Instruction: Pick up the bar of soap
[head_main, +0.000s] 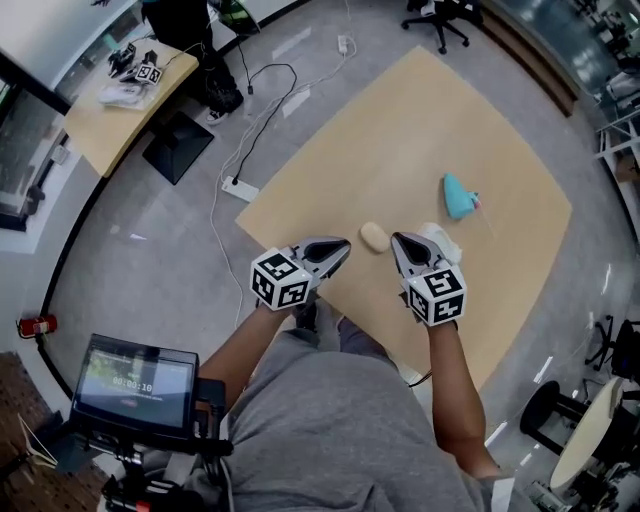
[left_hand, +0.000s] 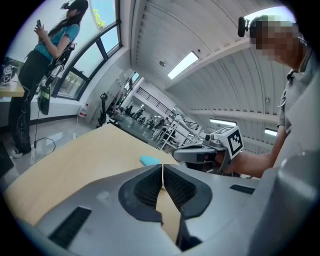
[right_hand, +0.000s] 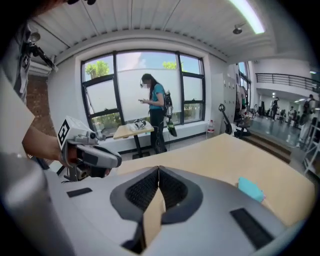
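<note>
Head view: the bar of soap (head_main: 374, 237) lies bare on the tan counter (head_main: 420, 120), close to the edge on the person's side. Nothing holds it.
Left tongs: the left tongs (head_main: 341, 248) point toward the soap from its left. In the left gripper view their two jaws are pressed together along one line, with nothing between them.
Right tongs: the right tongs (head_main: 399, 243) point toward the soap from its right. In the right gripper view the jaws are also closed and empty.
Direction of the soap: seen from above, it sits in the gap between the two tips and a little ahead of them. Neither gripper view shows it; I think it is hidden below the bodies of the tongs.
Long axis: the soap looks like a rounded oval, almost as wide as long, so I cannot tell its long axis for sure.
Nearer hand: both tips are near the soap, and the right one seems slightly nearer. How high each hangs over the counter I cannot tell.
Other things: a white object (head_main: 445, 240) lies just beside the right tongs, partly covered by them. A teal object (head_main: 459, 196) lies well apart, farther on the right.
Step, as I judge: the pick is not yet done. One pair of tongs must first open, then come down over the soap.
Risk: soap is smooth and may slip, and the white object may be bumped.
</note>
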